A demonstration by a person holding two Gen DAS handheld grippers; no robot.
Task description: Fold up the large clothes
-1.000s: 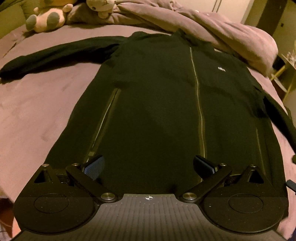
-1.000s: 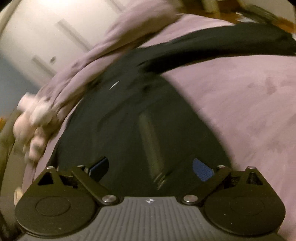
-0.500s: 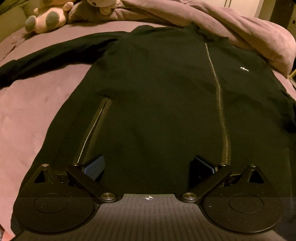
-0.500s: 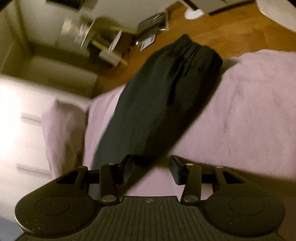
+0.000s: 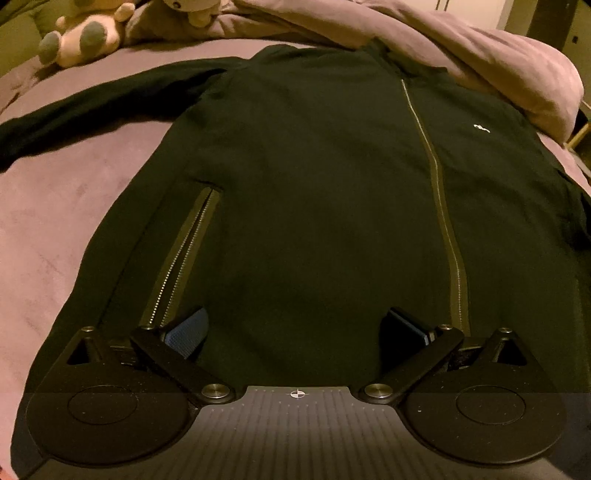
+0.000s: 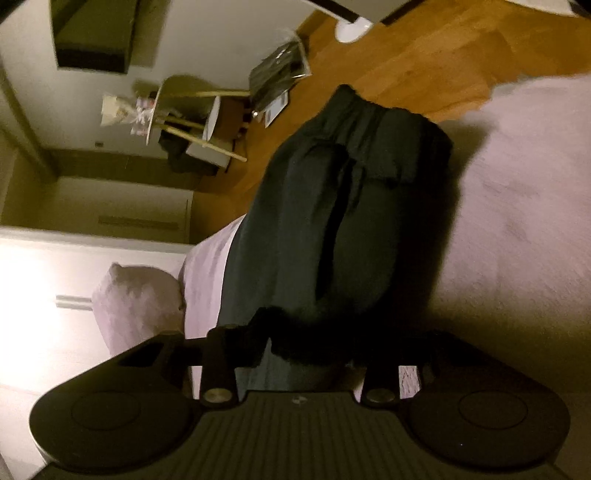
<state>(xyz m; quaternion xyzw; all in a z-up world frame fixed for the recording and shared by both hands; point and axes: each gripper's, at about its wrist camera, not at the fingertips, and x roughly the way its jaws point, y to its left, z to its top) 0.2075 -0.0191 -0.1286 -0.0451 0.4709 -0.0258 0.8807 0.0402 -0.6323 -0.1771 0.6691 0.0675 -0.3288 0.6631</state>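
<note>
We see a black zip-front jacket (image 5: 314, 192) spread flat, front up, across the bed (image 5: 62, 221), which is covered in a mauve sheet. Its collar lies toward the head of the bed, tucked against the bunched mauve duvet (image 5: 498, 62), and its hem comes toward us at the foot. Our left tool (image 5: 295, 328) hangs just over the hem with its jaws spread wide and nothing between them; the blue pad (image 5: 188, 330) of one finger shows beside the pocket zip (image 5: 184, 258), while the main zip (image 5: 439, 206) runs up past the other finger. One sleeve (image 5: 92, 114) stretches out toward the bed's left edge, near a pink plush toy (image 5: 88, 33) in the far corner.

Our right tool (image 6: 306, 350) is closed on the other sleeve (image 6: 332, 221), whose dark cloth bunches between the fingers. That sleeve runs out to the bed's right edge, its cuff at the edge with the wooden floor (image 6: 424, 55) beyond. A small side table (image 6: 192, 114) stands on that floor.
</note>
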